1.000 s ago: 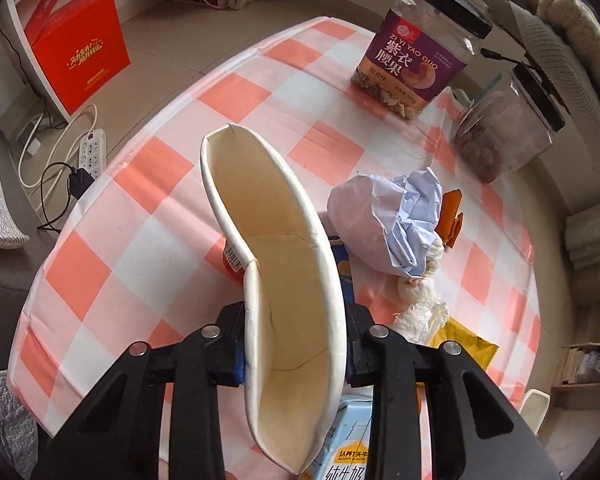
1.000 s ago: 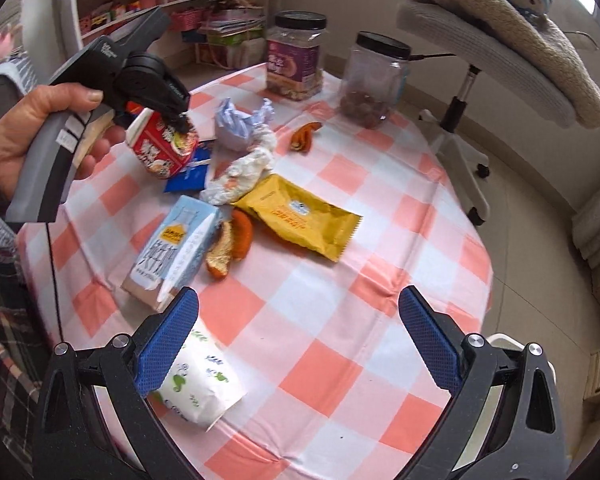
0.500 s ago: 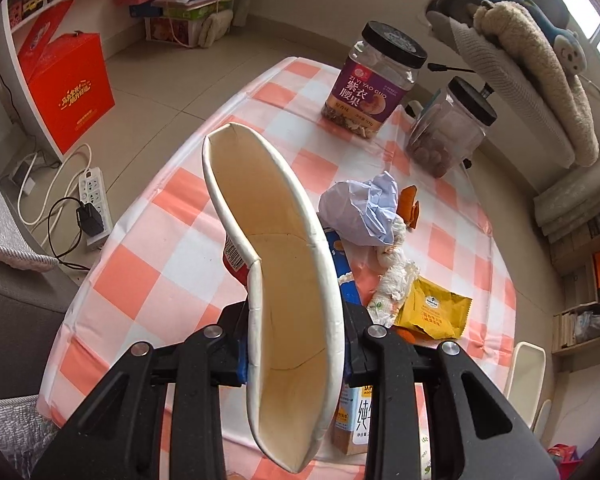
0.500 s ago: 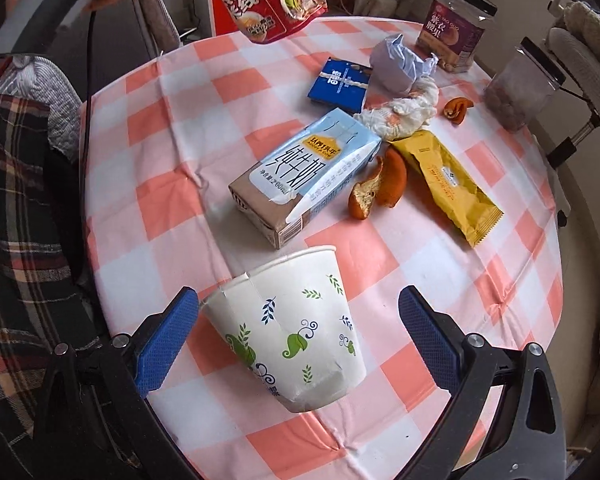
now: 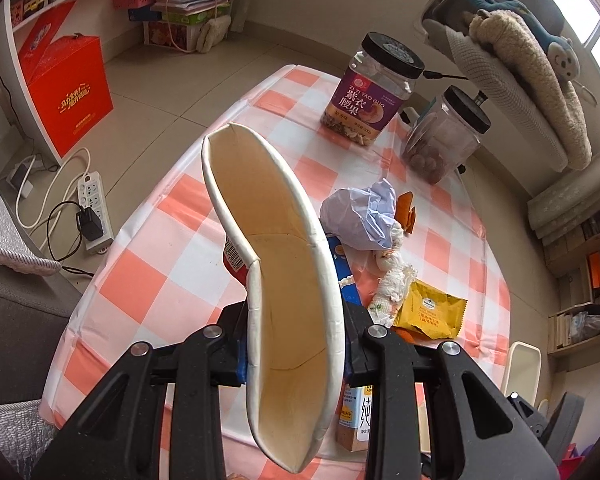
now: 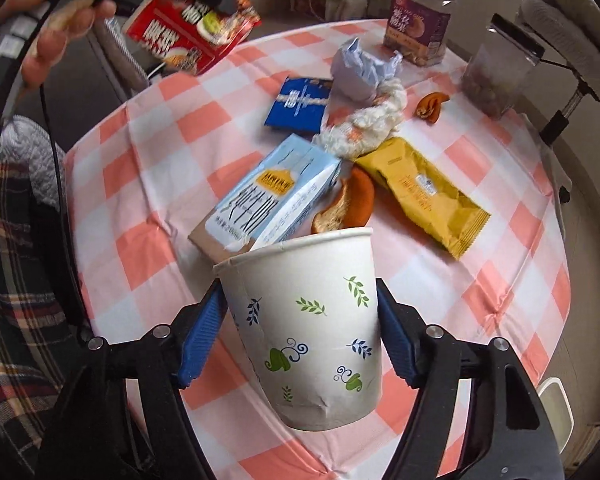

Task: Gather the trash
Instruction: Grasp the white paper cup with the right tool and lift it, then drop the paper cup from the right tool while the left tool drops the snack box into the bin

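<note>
Clamped between the blue pads of the left gripper [image 5: 296, 344] is a flattened instant-noodle cup [image 5: 276, 272], squeezed so that its cream inside is seen as a long narrow oval and only a sliver of its red printed outside is shown at the left edge. In the right wrist view that same cup [image 6: 192, 34] is seen raised above the far left edge of the checked tablecloth [image 6: 496, 304], with a hand [image 6: 60, 28] on the tool's handle.

Around a white paper cup [image 6: 312, 320] printed with green and blue leaves, the jaws of the right gripper [image 6: 300, 340] are being closed. The cup is set between the two pads; the right pad appears to be touching its wall, while a sliver of gap can be made out at the left pad, though the curve of the lens makes this hard to judge.

Just beyond the paper cup, a light blue milk carton [image 6: 268, 200] is laid on its side, with orange peel [image 6: 348, 204] touching its right end. Further ahead and to the right a yellow snack wrapper [image 6: 424, 196] is spread flat. Beyond the carton are a wad of white tissue [image 6: 364, 124], a dark blue packet [image 6: 300, 102] and a crumpled pale paper ball [image 6: 360, 70]. Two black-lidded jars [image 5: 376, 88] are stood at the table's far end.
</note>
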### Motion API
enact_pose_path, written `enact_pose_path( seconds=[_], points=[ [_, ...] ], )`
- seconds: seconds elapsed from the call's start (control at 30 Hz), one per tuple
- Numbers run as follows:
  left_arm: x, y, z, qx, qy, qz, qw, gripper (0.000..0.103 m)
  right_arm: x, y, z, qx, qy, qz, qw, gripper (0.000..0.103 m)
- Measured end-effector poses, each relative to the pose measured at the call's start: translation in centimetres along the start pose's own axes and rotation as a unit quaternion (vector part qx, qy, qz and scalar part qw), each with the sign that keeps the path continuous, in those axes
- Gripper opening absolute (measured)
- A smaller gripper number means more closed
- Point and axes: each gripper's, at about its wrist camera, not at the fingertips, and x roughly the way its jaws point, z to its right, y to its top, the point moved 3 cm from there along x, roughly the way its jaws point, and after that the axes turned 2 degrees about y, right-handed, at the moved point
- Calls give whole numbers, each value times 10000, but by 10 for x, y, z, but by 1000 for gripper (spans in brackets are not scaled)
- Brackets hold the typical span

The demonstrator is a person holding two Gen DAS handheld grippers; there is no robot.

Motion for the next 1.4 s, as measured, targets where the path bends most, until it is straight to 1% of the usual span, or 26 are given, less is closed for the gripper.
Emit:
enact_pose_path(
  seconds=[0.1,0.2,0.27,0.33,0.47,0.63,0.8,0.87,1.03,1.2,1.4],
  points=[
    [-4,1,6,92,-9,158,9998,32,-16,18,15,435,-188,523,9975,69],
    [-8,1,14,231,80,334,9991,32,-26,35,28,871,-487,1015,9898,69],
    [-11,0,22,357,196,489,9980,32,-34,43,36,1157,-644,1285,9828,69],
    [-15,0,30,451,238,654,9966,32,-42,48,42,1410,-829,1527,9746,69],
    [-24,-2,46,633,309,1012,9924,32,-58,50,56,1878,-1107,1879,9577,69],
    [-35,-8,73,872,296,1404,9858,32,-75,44,71,2194,-1590,2126,9388,69],
    [-42,-16,100,1119,198,1631,9800,32,-87,33,86,2413,-1868,2184,9269,70],
    [-42,-19,109,1192,131,1642,9791,32,-92,28,91,2466,-1948,2182,9239,70],
    [-40,-27,133,1368,-81,1638,9769,32,-106,11,107,2647,-2211,2235,9116,70],
    [-40,-38,157,1602,-311,1669,9724,32,-120,-10,123,2893,-2443,2257,8976,71],
    [-35,-54,186,1912,-518,1631,9665,32,-142,-41,149,3187,-2815,2240,8769,72]
  ],
)
